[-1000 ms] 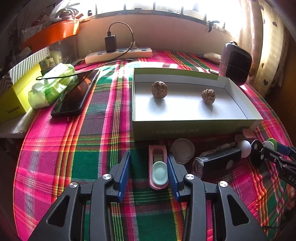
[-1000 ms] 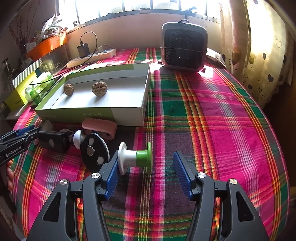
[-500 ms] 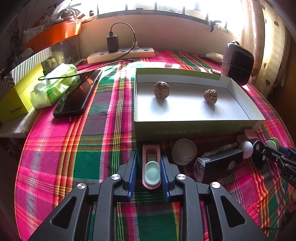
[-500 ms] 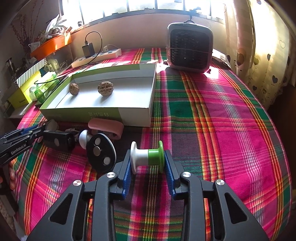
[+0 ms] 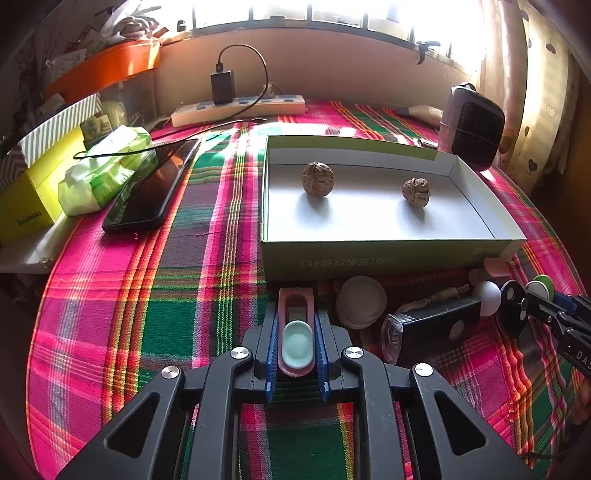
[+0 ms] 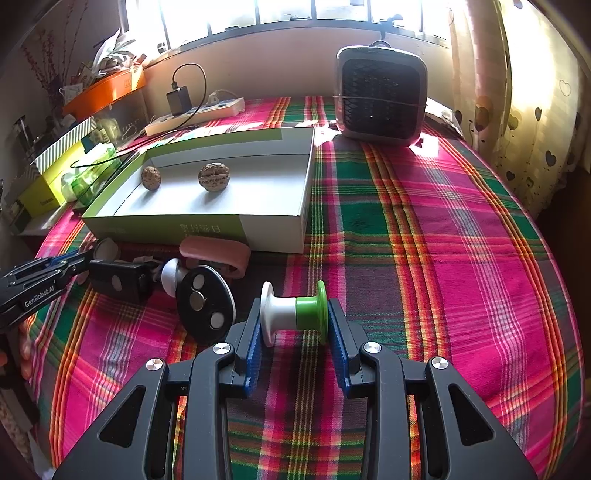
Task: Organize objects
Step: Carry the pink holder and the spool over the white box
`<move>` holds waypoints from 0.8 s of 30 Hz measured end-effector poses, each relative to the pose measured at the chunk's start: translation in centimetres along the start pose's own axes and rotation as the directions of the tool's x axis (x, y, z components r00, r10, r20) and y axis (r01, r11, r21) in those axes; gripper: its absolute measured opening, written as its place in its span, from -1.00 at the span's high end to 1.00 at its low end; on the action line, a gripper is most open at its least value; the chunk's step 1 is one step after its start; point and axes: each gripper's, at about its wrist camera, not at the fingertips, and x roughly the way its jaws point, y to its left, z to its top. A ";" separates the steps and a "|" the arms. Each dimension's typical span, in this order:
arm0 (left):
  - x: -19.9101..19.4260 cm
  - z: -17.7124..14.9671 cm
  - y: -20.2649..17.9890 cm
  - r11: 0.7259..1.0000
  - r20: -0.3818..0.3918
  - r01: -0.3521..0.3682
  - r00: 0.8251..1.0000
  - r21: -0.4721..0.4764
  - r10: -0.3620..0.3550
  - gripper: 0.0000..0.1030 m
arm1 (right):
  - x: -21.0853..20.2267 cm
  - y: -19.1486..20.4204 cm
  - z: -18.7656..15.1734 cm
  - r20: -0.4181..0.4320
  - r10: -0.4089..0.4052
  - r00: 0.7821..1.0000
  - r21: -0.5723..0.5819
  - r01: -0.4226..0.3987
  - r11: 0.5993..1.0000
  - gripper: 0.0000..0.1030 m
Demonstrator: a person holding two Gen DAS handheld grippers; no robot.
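Now both grippers are clamped on small things in front of the tray.

Nearest, the left gripper (image 5: 296, 354) pinches a pink case (image 5: 295, 332) with a pale green insert, flat on the plaid cloth (image 5: 147, 314); the right gripper (image 6: 295, 332) squeezes a white-and-green spool (image 6: 293, 312) end to end — beside a black disc (image 6: 205, 303). Beyond lies the shallow tray (image 5: 384, 254) holding two walnuts (image 5: 317, 178) — then a power strip (image 5: 236, 109) by the wall.

Sunlit window (image 6: 280, 14), heart-print curtain (image 6: 532, 110), plaid-covered table (image 6: 443, 240).
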 end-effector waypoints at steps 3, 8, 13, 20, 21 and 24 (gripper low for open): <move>0.0 0.0 0.0 1.000 -0.002 0.008 1.000 -0.001 -0.008 0.69 | -0.1 0.0 0.0 0.003 0.000 1.000 -0.001 0.000 1.000 0.35; -0.2 0.0 -0.1 1.000 -0.002 0.022 1.000 -0.008 -0.022 0.69 | -0.3 0.0 0.1 0.010 0.000 1.000 -0.002 0.000 1.000 0.35; -0.9 0.2 -0.2 1.000 0.014 0.025 1.000 -0.004 -0.025 0.70 | -0.7 0.2 0.5 0.025 0.003 1.000 -0.007 -0.003 1.000 0.35; -2.0 0.7 -0.1 0.999 0.036 0.038 0.999 -0.007 -0.037 0.69 | -1.2 0.4 1.1 0.043 0.013 0.999 -0.012 -0.012 1.000 0.35; -2.2 0.8 -0.1 0.999 0.042 0.044 0.998 -0.008 -0.044 0.69 | -1.2 0.5 1.2 0.045 0.014 0.999 -0.014 -0.013 1.000 0.35; -2.5 1.1 -0.2 0.999 0.053 0.052 0.997 -0.004 -0.052 0.69 | -1.4 0.7 1.4 0.051 0.018 0.999 -0.021 -0.017 1.000 0.35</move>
